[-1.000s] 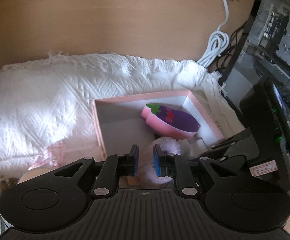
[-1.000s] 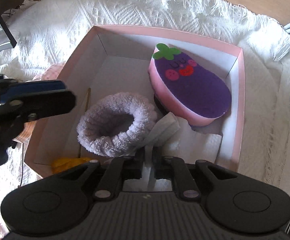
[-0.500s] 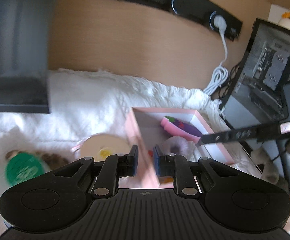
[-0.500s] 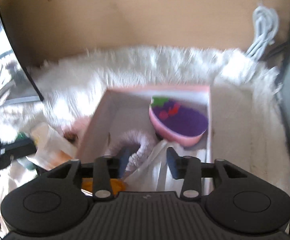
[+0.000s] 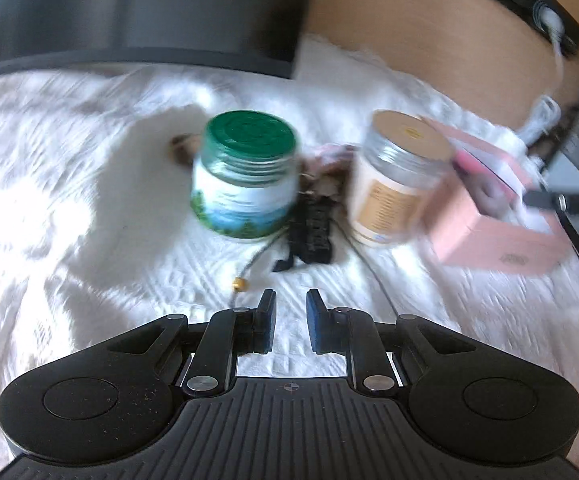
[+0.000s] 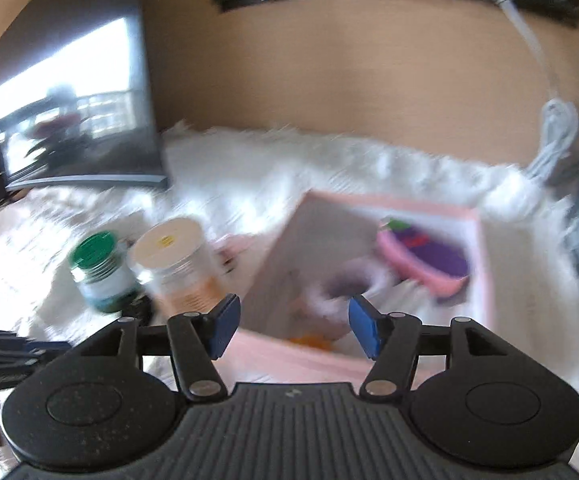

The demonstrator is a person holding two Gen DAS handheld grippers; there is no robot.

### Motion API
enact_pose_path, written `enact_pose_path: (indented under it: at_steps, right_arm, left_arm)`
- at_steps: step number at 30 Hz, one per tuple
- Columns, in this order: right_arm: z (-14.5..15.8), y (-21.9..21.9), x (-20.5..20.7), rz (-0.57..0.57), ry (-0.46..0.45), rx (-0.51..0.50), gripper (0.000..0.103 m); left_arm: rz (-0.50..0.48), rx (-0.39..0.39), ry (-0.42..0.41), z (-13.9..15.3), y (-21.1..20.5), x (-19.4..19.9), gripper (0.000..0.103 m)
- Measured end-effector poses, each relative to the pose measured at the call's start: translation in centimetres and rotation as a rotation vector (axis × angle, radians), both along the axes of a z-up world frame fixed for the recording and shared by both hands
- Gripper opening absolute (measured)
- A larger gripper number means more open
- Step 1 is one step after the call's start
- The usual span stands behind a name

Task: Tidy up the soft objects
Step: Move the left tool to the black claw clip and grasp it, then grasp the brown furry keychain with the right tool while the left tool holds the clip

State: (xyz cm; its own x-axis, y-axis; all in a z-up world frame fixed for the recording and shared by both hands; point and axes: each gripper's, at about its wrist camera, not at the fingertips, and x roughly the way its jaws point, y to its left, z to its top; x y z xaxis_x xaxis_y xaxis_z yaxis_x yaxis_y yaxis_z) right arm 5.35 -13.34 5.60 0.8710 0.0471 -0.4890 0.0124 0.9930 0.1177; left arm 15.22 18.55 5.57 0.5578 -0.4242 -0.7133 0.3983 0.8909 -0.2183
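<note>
Left wrist view, motion-blurred: white blanket (image 5: 89,208) fills most of the frame, dark monitor (image 5: 137,12) at its far edge. Pink box (image 5: 493,236) sits on the blanket at right, contents too smeared to read from this side. Two jars stand upright left of it: cream-lid jar (image 5: 393,184) just beside the box, green-lid jar (image 5: 245,176) further left. Small black item (image 5: 313,232) with thin cords lies between the jars, identity unclear. Left gripper (image 5: 291,312) hovers over bare blanket, fingers a narrow gap apart, nothing between them.

Right wrist view: eggplant plush (image 6: 425,256) lies inside the box against the far right side; pale fuzzy ring (image 6: 349,284) is in there too, blurred. Right gripper (image 6: 293,324) is spread wide, empty, above the box's near wall.
</note>
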Motion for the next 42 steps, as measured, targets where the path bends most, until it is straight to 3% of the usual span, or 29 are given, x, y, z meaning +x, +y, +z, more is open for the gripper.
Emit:
enact_pose_path:
  at_steps: [6,10,14,16,19,23,32,37,42]
  right_arm:
    - [-1.2,3.3,0.3,0.094,0.055,-0.045,0.061]
    - [-2.4,5.4,-0.7,0.148,0.075,-0.150,0.061]
    - [-3.6,6.6,-2.1,0.186,0.089,-0.237,0.061]
    - [-4.1,6.7,-2.4,0.196,0.103,-0.244,0.061]
    - [-4.7,6.4,-2.5,0.188,0.128,-0.229,0.061]
    - [-5.3,6.0,-2.4,0.165,0.160,-0.219,0.061]
    - [-5.8,5.9,-2.4,0.151,0.180,-0.219,0.061]
    - [-3.3,5.6,-2.2,0.143,0.116,-0.263,0.060]
    - [4.6,6.2,-0.4,0.267,-0.008,-0.323,0.060]
  left_arm:
    - [0.023,-0.020,-0.055,0.2,-2.1,2.0,0.018]
    - [0.093,-0.020,-0.060,-0.6,-3.8,3.4,0.018]
    - [0.084,-0.007,-0.037,-1.7,-5.2,4.2,0.023]
    - [0.063,0.004,-0.041,-1.9,-5.7,4.2,0.033]
    - [0.016,0.027,-0.051,-1.9,-6.5,4.2,0.041]
    - [-0.035,0.090,-0.081,-2.0,-7.2,4.3,0.041]
    - [-0.007,0.142,-0.093,-3.1,-8.6,4.8,0.040]
    - [-0.027,0.173,-0.090,-2.9,-8.8,4.7,0.037]
    - [-0.019,0.106,-0.044,-2.0,-6.4,3.6,0.036]
